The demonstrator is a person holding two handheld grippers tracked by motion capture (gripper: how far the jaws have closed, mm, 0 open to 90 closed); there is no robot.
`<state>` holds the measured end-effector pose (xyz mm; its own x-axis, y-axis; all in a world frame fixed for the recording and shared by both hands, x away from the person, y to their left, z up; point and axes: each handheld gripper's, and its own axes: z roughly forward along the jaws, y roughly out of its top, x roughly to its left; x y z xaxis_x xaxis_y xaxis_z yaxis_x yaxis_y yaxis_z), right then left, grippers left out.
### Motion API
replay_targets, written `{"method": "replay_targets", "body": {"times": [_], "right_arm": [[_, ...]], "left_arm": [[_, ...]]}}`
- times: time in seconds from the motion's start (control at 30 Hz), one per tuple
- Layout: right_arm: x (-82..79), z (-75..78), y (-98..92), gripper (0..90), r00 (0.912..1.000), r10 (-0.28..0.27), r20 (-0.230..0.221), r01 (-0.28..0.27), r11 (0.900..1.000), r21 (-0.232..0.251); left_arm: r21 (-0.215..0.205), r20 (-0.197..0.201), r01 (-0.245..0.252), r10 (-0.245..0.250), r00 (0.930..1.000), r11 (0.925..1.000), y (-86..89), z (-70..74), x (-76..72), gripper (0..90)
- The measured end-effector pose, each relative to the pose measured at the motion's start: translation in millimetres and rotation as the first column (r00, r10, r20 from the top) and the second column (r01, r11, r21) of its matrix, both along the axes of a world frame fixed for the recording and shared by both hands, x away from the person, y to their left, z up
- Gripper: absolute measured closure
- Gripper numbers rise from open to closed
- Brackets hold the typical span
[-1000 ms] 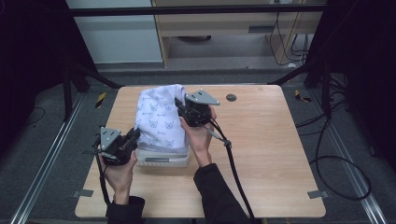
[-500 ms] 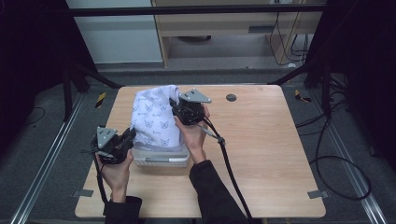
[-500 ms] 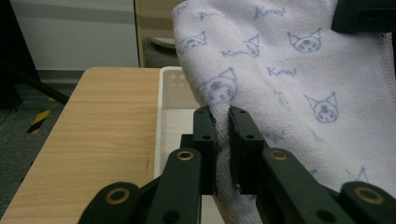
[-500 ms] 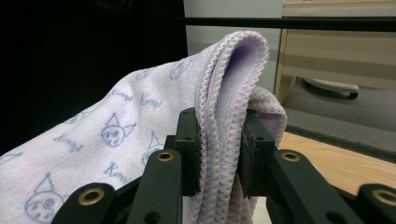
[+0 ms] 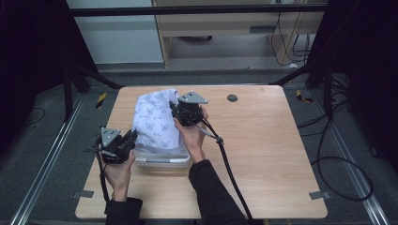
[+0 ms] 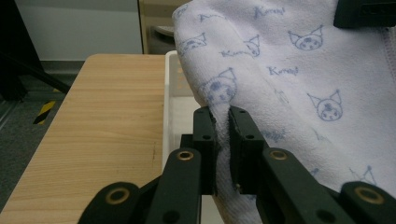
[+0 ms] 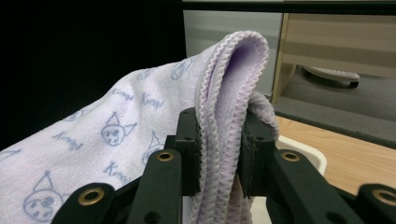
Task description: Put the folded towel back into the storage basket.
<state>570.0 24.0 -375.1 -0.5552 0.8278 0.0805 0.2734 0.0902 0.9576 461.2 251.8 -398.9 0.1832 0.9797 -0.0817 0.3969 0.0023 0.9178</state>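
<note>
Here: both grippers clamp the printed lavender towel (image 5: 157, 121) over a white plastic basket (image 5: 162, 161).
Left gripper (image 6: 222, 135) pinches a fold at frame centre-left; right gripper (image 7: 219, 140) grips the stitched hem, w/ towel draped mid-table, upper left of centre.
</note>
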Motion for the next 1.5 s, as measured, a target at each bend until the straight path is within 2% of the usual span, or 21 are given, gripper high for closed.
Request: {"method": "replay_targets", "body": {"times": [0.67,0.83,1.23,1.37,1.43,1.5], "right_arm": [[11.6,-36.4,-2.6,72.9,0.9975,-0.014,-0.069,0.012,1.000,-0.021],[12.8,-42.0,-2.4,72.9,0.9965,-0.017,-0.082,0.015,1.000,-0.018],[17.8,-57.2,0.5,72.2,0.9932,-0.021,-0.114,0.015,0.998,-0.057],[19.5,-60.0,1.1,71.3,0.9912,-0.019,-0.131,0.011,0.998,-0.066],[20.7,-62.2,1.7,70.5,0.9891,-0.016,-0.146,0.005,0.997,-0.075],[23.5,-65.7,2.7,66.0,0.9830,-0.017,-0.183,-0.002,0.995,-0.102]], "left_arm": [[0.045,-0.062,0.000,0.003,0.9981,0.9990,-7.5,-26.5,9.9,81.5],[0.059,-0.075,0.002,0.003,0.9972,0.9983,-8.4,-30.0,11.7,81.5],[0.078,-0.122,0.005,0.005,0.9926,0.9969,-9.7,-41.0,18.0,81.0],[0.090,-0.121,-0.005,0.016,0.9925,0.9960,-10.0,-41.4,18.5,80.6],[0.094,-0.123,-0.009,0.021,0.9922,0.9955,-10.0,-41.7,19.1,79.2],[0.100,-0.106,-0.030,0.040,0.9936,0.9946,-10.5,-40.9,18.7,68.3]]}}
